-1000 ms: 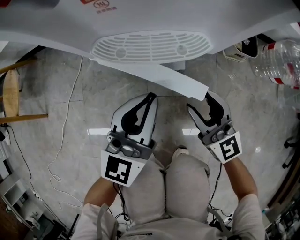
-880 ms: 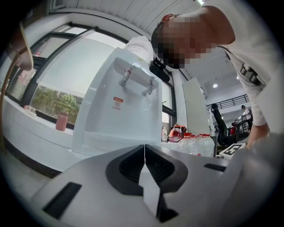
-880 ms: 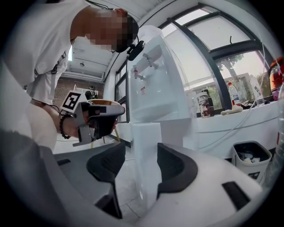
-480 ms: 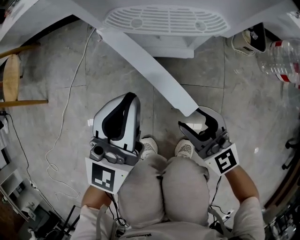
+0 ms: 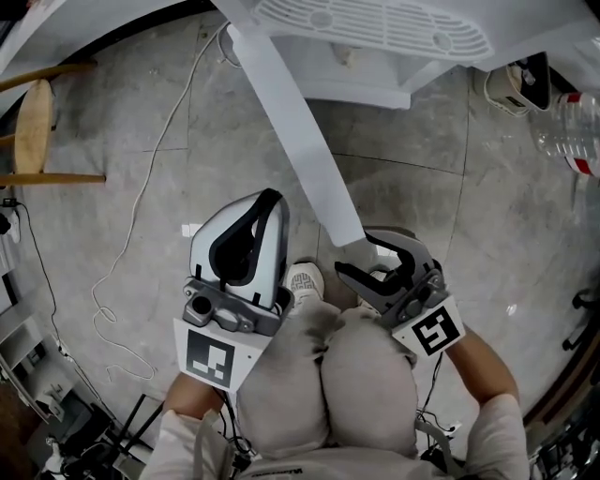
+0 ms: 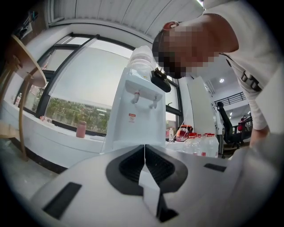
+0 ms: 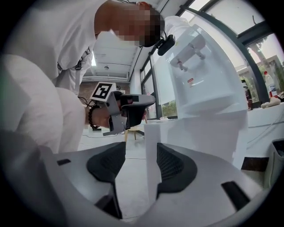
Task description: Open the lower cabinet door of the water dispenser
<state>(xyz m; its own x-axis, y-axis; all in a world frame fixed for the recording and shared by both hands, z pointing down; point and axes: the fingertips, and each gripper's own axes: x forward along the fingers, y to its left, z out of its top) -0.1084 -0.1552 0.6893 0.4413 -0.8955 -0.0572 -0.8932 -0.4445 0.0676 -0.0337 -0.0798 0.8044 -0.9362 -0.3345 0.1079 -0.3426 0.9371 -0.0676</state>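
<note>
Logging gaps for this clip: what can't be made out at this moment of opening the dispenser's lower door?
- Cabinet interior: head view, mostly covered by the drip tray above it.
- Hinge of the open door: head view, hidden beneath the drip tray.
- Sticker on the water dispenser: left gripper view, print too small to read.
- Plastic bottle: head view, cut off by the right edge.

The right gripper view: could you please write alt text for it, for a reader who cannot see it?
The right hand-held gripper has its jaws apart around the free edge of the white lower cabinet door, which lies against one pad, clear of the other. Behind are the water dispenser and the person's left hand-held gripper, shut.
</note>
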